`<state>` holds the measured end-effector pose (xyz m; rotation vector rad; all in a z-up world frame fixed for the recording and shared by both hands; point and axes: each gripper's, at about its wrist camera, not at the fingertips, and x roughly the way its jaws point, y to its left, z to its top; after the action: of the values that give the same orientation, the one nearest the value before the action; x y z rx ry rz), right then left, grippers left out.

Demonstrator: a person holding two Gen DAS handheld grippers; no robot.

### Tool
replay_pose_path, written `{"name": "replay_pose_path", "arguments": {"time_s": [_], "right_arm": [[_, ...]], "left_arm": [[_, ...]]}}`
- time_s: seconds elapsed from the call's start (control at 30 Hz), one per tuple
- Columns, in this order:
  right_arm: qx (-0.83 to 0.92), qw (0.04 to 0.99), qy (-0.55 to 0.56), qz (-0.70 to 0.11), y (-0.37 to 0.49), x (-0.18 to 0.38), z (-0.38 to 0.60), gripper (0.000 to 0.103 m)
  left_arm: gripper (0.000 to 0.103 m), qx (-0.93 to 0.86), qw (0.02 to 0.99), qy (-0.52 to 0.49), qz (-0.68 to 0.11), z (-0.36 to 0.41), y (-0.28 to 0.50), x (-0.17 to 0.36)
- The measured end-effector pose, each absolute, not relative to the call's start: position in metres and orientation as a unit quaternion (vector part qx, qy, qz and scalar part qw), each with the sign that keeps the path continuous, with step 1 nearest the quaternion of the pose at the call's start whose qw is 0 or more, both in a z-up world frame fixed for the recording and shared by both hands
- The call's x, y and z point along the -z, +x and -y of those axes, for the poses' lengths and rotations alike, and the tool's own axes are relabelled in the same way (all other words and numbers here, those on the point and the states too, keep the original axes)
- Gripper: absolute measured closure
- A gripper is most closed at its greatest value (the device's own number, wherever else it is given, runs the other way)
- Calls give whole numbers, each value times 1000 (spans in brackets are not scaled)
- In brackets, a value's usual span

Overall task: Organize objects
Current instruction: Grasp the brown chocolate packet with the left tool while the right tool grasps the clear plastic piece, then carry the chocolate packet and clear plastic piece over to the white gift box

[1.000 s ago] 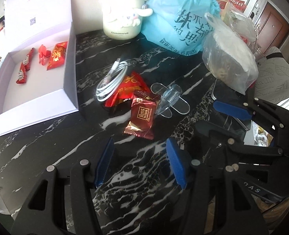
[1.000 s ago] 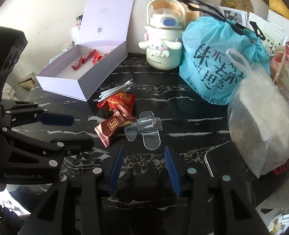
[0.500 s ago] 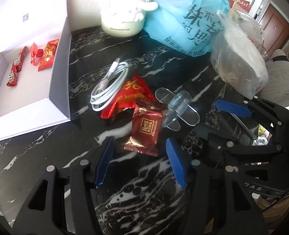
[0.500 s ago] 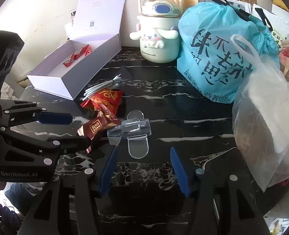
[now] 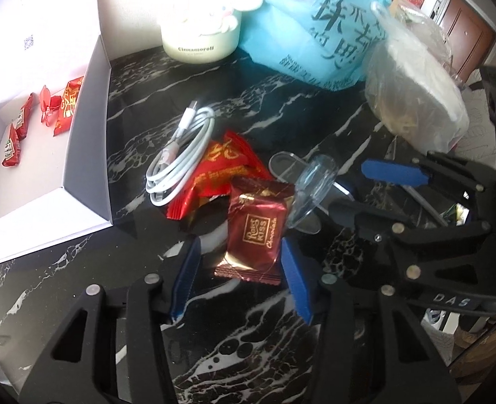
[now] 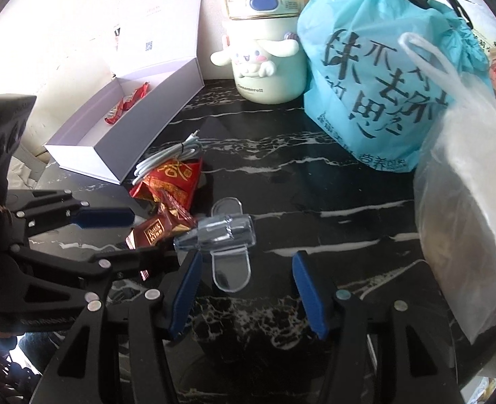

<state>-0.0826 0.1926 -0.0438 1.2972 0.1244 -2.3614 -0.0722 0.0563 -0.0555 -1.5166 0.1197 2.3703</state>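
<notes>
Lying on marble: two candy packets (image 5: 248, 202), one cable (image 5: 180, 158), one clear clip (image 6: 226, 235)

— Underneath everything? Black marble-look tabletop (image 5: 281, 107) with white veins.

— Resting straight on it? Open white box (image 5: 90, 128) at left, coiled white cable (image 5: 180, 165), red snack packet (image 5: 221, 168), brown Reist Kiss chocolate (image 5: 256, 232), clear plastic clip (image 6: 227, 232).

— Further back? Cinnamoroll jar (image 6: 264, 67), blue drawstring bag (image 6: 382, 94), translucent bag (image 6: 466, 202), possibly holding food.
</notes>
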Motion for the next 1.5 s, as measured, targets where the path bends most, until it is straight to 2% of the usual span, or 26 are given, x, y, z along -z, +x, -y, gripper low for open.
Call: {"name": "replay_pose_path", "arguments": {"time_s": [0.2, 0.27, 0.47, 0.63, 0.9, 1.03, 1.17, 1.5], "right_arm": [[851, 230, 471, -39, -92, 46, -185, 46], [850, 234, 471, -39, -94, 46, -183, 42], [850, 244, 465, -49, -101, 48, -173, 34], [844, 252, 471, -56, -100, 55, -163, 34], [852, 243, 455, -90, -85, 58, -154, 34], [854, 242, 451, -94, -76, 57, -154, 43], [854, 243, 449, -98, -67, 57, -154, 43], [854, 245, 446, -106, -34, 57, -153, 43]], "left_arm": [[67, -833, 163, -527, -39, -53, -73, 55], [69, -833, 163, -527, -37, -51, -72, 55], [70, -834, 157, -528, -36, -39, -66, 56], [70, -834, 146, -531, -28, -27, -60, 54], [70, -839, 130, -528, -19, -16, -50, 51], [70, -843, 117, -525, -19, -15, -44, 51], [70, -846, 110, -521, -35, -19, -35, 50], [70, -844, 111, -524, -13, -15, -7, 50]]}}
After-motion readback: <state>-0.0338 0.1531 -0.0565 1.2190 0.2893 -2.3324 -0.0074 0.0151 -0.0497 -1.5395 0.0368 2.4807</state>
